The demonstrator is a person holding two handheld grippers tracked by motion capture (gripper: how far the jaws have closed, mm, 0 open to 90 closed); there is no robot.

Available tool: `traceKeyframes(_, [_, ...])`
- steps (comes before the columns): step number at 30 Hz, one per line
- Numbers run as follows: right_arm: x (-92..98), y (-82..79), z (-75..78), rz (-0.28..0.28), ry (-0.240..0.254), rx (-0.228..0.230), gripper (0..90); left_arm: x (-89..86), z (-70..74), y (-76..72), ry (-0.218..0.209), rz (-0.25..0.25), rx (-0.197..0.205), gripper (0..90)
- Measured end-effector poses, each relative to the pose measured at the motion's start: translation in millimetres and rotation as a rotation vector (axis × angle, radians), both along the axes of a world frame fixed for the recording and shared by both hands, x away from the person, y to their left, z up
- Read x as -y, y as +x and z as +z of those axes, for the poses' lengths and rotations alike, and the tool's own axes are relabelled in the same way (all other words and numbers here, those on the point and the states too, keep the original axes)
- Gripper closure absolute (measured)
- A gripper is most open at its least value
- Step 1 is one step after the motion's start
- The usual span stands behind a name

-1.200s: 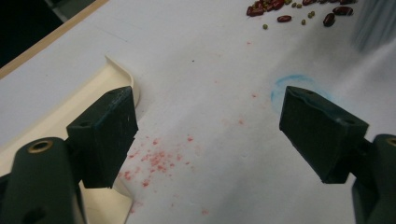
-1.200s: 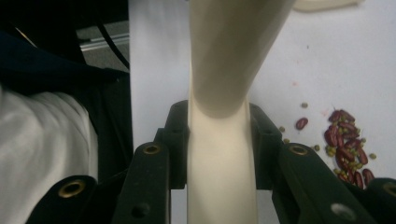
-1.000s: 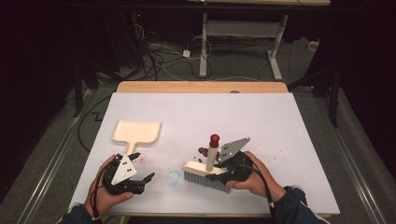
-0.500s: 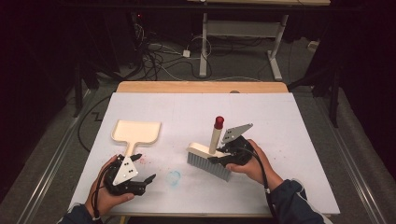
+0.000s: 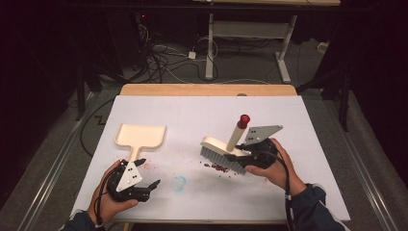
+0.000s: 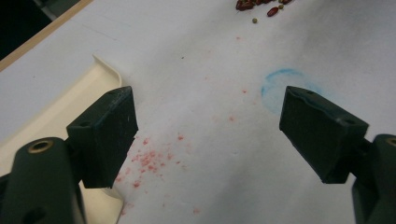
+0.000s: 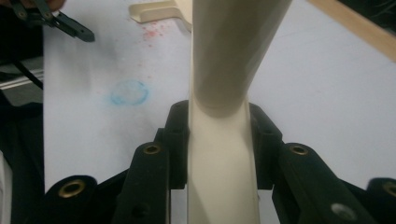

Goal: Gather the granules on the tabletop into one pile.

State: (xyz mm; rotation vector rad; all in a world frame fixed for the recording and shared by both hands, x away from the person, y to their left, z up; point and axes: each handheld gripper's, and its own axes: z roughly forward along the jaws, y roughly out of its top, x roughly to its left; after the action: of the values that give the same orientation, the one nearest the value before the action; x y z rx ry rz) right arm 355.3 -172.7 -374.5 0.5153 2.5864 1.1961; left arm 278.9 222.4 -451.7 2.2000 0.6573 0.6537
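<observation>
My right gripper [image 5: 236, 157] is shut on the cream handle of a brush [image 5: 219, 150] with grey bristles and a red cap. It holds the brush tilted, just above the white sheet, right of centre. In the right gripper view both jaws press on the handle [image 7: 224, 93]. A small pile of red beans [image 5: 216, 167] lies under the bristles. A cream dustpan [image 5: 141, 136] lies flat at the left. My left gripper [image 5: 149, 172] rests open near the front edge, just below the dustpan's handle. Nothing sits between its jaws [image 6: 208, 133], and the dustpan [image 6: 60, 109] is beside its left jaw.
A blue ring mark [image 5: 179, 183] and red crumbs [image 6: 149, 158] stain the white sheet [image 5: 202, 110] between the grippers. A wooden table edge [image 5: 207, 89] runs along the back. Beyond it, cables and a desk frame [image 5: 211, 43] stand on the dark floor.
My right gripper has lifted the brush and carried it away from the front edge, baring the beans beneath the bristles. The left gripper has stayed where it was.
</observation>
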Motion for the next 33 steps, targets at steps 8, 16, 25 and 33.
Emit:
traceKeyframes(8, [26.9,-6.9,-8.5,-0.292,-0.088,0.099,67.4,2.2,0.4,0.5,0.011,-0.001,0.006,18.4])
traceKeyframes(16, [-4.5,1.5,-44.7,-0.434,-0.227,0.136,67.4,3.9,0.0,2.5,0.014,0.010,0.004,18.4])
traceKeyframes(25, [-46.9,-6.6,-51.1,-0.382,-0.237,0.149,67.4,2.9,0.6,2.3,0.003,0.024,0.009,18.4])
traceKeyframes(33, [-49.1,-11.3,-41.9,-0.352,-0.193,0.173,67.4,2.7,1.5,1.1,0.002,0.021,0.011,18.4])
